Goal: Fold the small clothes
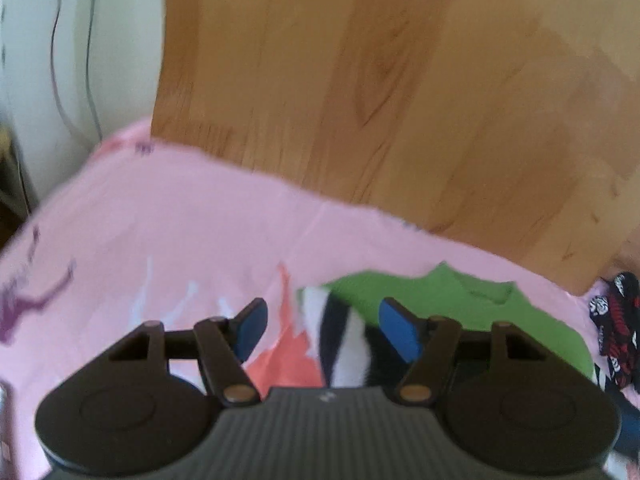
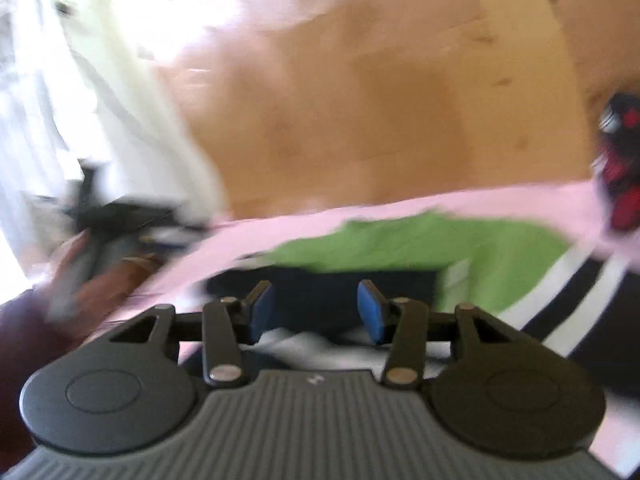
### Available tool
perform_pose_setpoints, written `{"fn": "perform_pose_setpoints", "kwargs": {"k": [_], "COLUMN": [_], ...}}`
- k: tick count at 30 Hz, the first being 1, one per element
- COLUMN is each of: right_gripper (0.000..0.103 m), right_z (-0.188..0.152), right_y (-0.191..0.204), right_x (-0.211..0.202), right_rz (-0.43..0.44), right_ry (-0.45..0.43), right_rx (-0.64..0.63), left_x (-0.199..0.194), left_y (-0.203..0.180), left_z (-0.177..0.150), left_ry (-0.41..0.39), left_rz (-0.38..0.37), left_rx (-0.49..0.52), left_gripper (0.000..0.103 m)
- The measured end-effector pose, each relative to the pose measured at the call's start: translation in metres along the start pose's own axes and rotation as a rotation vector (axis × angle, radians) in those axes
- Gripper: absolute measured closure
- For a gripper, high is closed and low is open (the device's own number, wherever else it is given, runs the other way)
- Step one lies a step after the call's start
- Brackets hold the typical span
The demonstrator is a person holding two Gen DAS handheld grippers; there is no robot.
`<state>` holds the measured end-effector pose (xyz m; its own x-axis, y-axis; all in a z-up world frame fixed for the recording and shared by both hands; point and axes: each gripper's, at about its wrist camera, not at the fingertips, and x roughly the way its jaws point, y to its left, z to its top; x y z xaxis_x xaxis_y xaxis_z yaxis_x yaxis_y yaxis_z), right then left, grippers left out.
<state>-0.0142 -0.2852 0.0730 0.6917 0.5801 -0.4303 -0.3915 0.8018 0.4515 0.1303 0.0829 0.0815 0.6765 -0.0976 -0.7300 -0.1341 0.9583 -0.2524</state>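
Pink sheet [image 1: 168,216] is seen across the left and middle of the left wrist view, spread over a wooden floor [image 1: 360,80] that fills the upper part. At the lower middle the left gripper [image 1: 320,330] is shown with its blue pads spread and nothing pinched; a black-and-white striped piece [image 1: 340,340] lies in the gap between them, but no pad is seen pressing on it. A green garment [image 1: 460,300] is laid flat just beyond and to the right of that gripper, its neckline towards the far edge of the sheet and its long axis running across the frame. A dark patterned cloth [image 1: 616,320] is bunched at the far right.

In the right wrist view, much blurred, a hand [image 2: 80,264] is made out at the left edge. The right gripper [image 2: 316,306] is also held apart and empty, with a dark navy cloth [image 2: 320,284] directly ahead of the pads and the green garment lying beyond it and to the right. Which gripper is nearer the green garment cannot be told; it is judged to lie ahead and rightward of both.
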Motion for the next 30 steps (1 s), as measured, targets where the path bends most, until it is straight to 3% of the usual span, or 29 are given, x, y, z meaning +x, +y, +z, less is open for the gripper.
{"fn": "perform_pose_setpoints", "kwargs": {"k": [3, 5, 6, 7, 8, 9, 12, 15, 16, 20, 21, 23, 25, 30], "right_gripper": [0.053, 0.056, 0.077, 0.082, 0.091, 0.091, 0.091, 0.091, 0.091, 0.091, 0.091, 0.091, 0.091, 0.091], "right_z": [0.018, 0.019, 0.016, 0.014, 0.014, 0.017, 0.037, 0.055, 0.056, 0.036, 0.03, 0.025, 0.028, 0.03], "right_y": [-0.026, -0.039, -0.044, -0.044, -0.041, -0.04, -0.03, -0.038, -0.044, -0.065, -0.066, -0.067, -0.067, -0.058], "right_x": [0.045, 0.075, 0.086, 0.095, 0.095, 0.091, 0.051, 0.016, 0.013, 0.035, 0.038, 0.041, 0.042, 0.027], "right_rz": [-0.154, -0.198, -0.215, -0.239, -0.248, -0.232, -0.189, -0.223, -0.244, -0.282, -0.287, -0.28, -0.274, -0.231], "right_ry": [0.079, 0.159, 0.197, 0.214, 0.202, 0.203, 0.029, -0.125, -0.128, -0.007, 0.004, 0.005, -0.001, -0.081], "right_rx": [0.008, 0.018, 0.022, 0.017, -0.003, -0.006, -0.027, -0.013, -0.008, 0.043, 0.04, 0.063, 0.089, 0.122], "left_x": [0.01, 0.017, 0.017, 0.018, 0.019, 0.017, 0.018, 0.018, 0.022, 0.047, 0.054, 0.073, 0.073, 0.049], "left_y": [0.019, 0.03, 0.034, 0.036, 0.038, 0.039, 0.042, 0.035, 0.032, 0.006, 0.0, -0.013, -0.025, -0.024], "left_z": [-0.011, -0.015, -0.014, -0.016, -0.015, -0.014, -0.009, -0.007, -0.006, -0.009, -0.011, -0.015, -0.014, 0.008], "left_ry": [0.036, 0.051, 0.055, 0.057, 0.058, 0.055, 0.032, 0.011, 0.014, 0.073, 0.09, 0.138, 0.093, -0.083], "left_rz": [-0.015, -0.029, -0.032, -0.032, -0.03, -0.03, -0.038, -0.079, -0.094, -0.135, -0.133, -0.116, -0.068, -0.092], "left_rx": [-0.048, -0.069, -0.072, -0.072, -0.071, -0.069, -0.069, -0.067, -0.064, -0.016, 0.002, 0.043, 0.093, 0.047], "left_gripper": [0.039, 0.039, 0.039, 0.038, 0.037, 0.036, 0.029, 0.023, 0.021, 0.02, 0.022, 0.073, 0.093, 0.094]}}
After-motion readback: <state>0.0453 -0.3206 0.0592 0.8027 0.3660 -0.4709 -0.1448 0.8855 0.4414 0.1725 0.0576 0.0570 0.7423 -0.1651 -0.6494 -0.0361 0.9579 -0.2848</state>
